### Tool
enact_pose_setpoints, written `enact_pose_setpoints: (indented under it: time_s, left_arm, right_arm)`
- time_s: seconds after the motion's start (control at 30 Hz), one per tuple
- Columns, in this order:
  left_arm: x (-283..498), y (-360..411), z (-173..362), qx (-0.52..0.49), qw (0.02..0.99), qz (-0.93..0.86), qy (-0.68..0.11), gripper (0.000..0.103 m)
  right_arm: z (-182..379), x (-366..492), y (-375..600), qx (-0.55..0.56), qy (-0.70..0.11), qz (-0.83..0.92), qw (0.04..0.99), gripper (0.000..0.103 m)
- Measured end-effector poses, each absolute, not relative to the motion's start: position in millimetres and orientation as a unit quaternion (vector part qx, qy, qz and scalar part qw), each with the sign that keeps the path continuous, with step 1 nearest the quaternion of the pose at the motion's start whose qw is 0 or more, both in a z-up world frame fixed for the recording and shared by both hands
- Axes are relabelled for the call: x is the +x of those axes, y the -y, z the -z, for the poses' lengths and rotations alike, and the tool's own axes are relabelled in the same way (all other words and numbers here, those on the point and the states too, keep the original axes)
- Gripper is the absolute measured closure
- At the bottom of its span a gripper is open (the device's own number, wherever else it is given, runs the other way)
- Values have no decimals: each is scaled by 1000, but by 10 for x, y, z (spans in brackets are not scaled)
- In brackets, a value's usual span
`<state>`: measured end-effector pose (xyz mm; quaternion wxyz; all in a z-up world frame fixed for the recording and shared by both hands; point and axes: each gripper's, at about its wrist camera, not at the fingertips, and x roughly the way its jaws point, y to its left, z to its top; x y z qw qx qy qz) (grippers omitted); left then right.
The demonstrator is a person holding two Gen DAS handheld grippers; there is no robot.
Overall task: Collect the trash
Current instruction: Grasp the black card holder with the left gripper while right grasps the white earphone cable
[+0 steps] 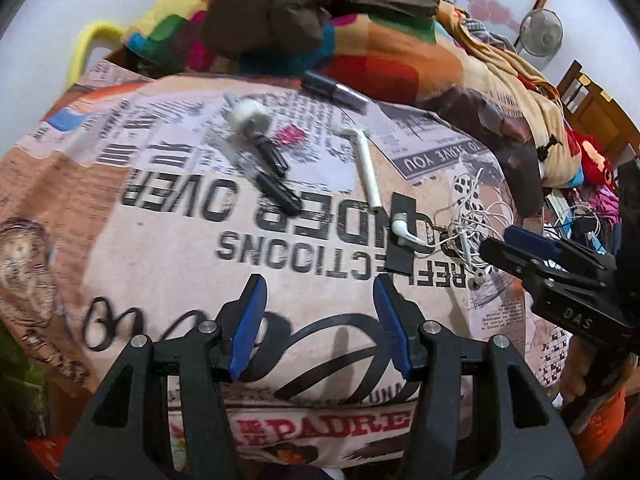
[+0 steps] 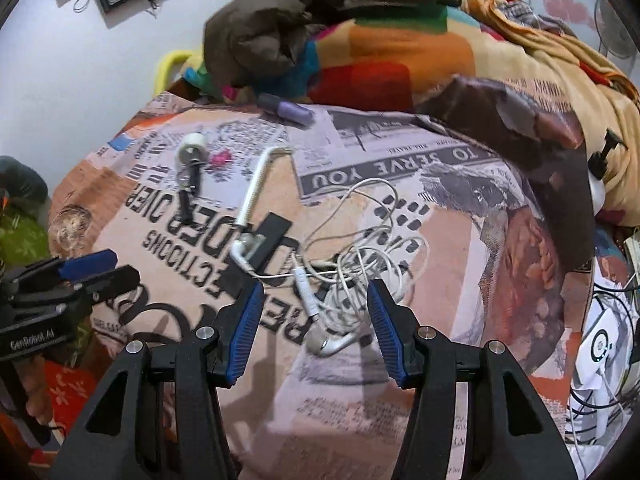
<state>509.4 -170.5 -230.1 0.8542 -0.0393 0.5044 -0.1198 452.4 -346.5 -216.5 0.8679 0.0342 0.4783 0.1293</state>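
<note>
Right hand-held gripper (image 2: 316, 320), jaws apart, straddles the tangled white earphones (image 2: 348, 280) on the printed bedsheet (image 2: 400, 420). Left hand-held gripper (image 1: 318, 322) (also apart) hovers over bare sheet.

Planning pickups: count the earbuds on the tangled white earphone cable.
2. One white earbud lies on the flat black strip; the other earbud lies between the right gripper's open fingers.

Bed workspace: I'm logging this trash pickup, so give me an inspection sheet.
Surface: newspaper-print bedsheet, wrinkled.
Job's things: bent white straw, black strip, small white roll, black clips, pink scrap, purple tube.
Clutter: brown jacket on a colourful blanket.
Grippers: left gripper and right gripper both open, holding nothing.
Cables: tangled white earphones ahead of the right gripper.
Surroundings: fan, yellow chair.
</note>
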Motion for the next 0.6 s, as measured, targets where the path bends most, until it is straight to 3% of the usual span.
enact_pose_setpoints:
  time_s: [0.2,0.4,0.5,0.6]
  left_arm:
    - [5209,1858,2459,-55,846,141,-512,49]
    - [5245,1976,2567,-50,841,154,-516,49]
    - [5252,2016,2600,-49,841,157,-515,49]
    - [5257,2063,2615,-51,840,162,-515,49]
  right_arm:
    - [2230,4584,3555,-7,-474,-103,874,53]
    - [2064,4437,3812,19,-458,-129,879,53]
    - [2087,4471,3848,21,-459,-127,879,44]
    - [2207,4585,3796,34,-472,-129,871,44]
